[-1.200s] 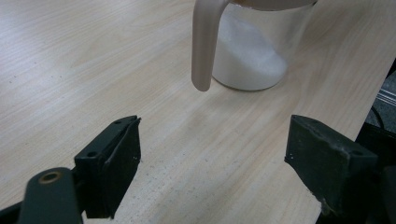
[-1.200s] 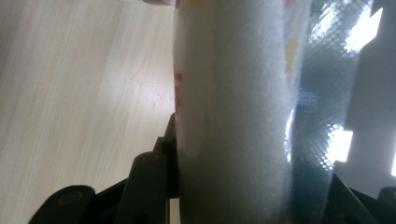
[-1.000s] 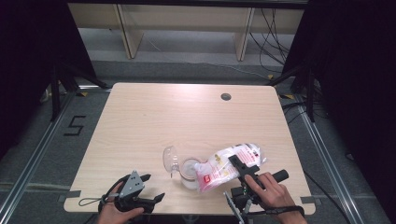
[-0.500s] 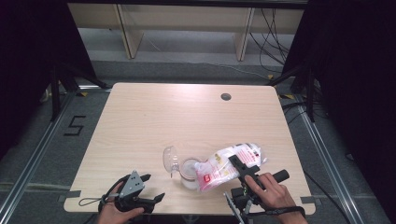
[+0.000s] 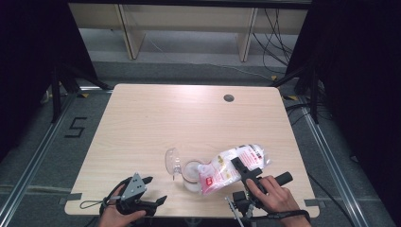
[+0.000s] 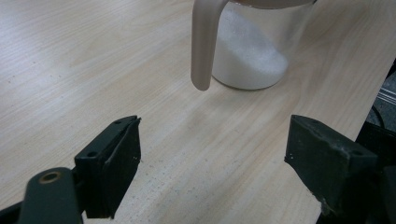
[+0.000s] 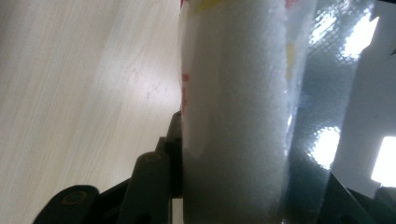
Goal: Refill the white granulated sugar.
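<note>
A clear plastic bag of white granules [image 5: 236,165] with red print lies tilted, its lower end over a clear jar [image 5: 190,174] near the table's front edge. My right gripper [image 5: 242,167] is shut on the bag's middle; in the right gripper view the bag [image 7: 233,116] bulges between the black jaws. The jar [image 6: 254,56] holds a heap of white granules and has a pale handle [image 6: 204,46]; its clear lid [image 5: 170,160] hangs open to the left. My left gripper [image 5: 155,190] rests at the front left, open and holding nothing, a short way from the jar [image 6: 210,135].
The wooden table [image 5: 189,118] has a round cable hole [image 5: 229,98] at the back right. The front edge runs just under both hands. A pale shelf unit [image 5: 189,19] stands on the floor beyond the table, with cables at the right.
</note>
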Action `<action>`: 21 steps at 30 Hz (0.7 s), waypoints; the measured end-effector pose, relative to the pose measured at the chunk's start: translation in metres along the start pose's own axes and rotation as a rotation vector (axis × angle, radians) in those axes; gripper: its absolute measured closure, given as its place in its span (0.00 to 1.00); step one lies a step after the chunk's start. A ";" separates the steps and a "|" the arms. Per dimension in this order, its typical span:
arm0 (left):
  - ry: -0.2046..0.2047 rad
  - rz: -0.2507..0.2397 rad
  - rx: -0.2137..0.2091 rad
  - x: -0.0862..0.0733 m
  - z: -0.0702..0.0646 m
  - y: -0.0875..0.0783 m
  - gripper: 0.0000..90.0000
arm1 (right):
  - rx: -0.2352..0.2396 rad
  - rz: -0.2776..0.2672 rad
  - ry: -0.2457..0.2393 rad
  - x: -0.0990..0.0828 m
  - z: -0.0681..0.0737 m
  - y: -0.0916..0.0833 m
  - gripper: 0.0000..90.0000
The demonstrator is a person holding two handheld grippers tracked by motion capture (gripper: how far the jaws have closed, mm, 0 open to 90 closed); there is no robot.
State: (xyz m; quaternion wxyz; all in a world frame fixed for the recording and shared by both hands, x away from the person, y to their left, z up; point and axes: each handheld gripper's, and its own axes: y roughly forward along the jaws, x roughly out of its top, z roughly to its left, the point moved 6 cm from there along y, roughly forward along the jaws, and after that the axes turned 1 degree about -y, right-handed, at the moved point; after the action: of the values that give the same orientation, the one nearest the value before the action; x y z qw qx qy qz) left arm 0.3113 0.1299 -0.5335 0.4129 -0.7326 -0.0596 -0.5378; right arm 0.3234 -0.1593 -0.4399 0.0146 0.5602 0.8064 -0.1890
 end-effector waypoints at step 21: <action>0.026 0.000 -0.004 0.001 0.001 0.000 0.20 | -0.017 0.003 -0.052 0.005 -0.003 -0.002 0.73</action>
State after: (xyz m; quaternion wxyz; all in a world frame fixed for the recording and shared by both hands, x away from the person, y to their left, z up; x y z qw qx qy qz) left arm 0.3122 0.1304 -0.5330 0.4120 -0.7264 -0.0531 -0.5475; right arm 0.3198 -0.1543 -0.4374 0.0408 0.5561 0.8064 -0.1967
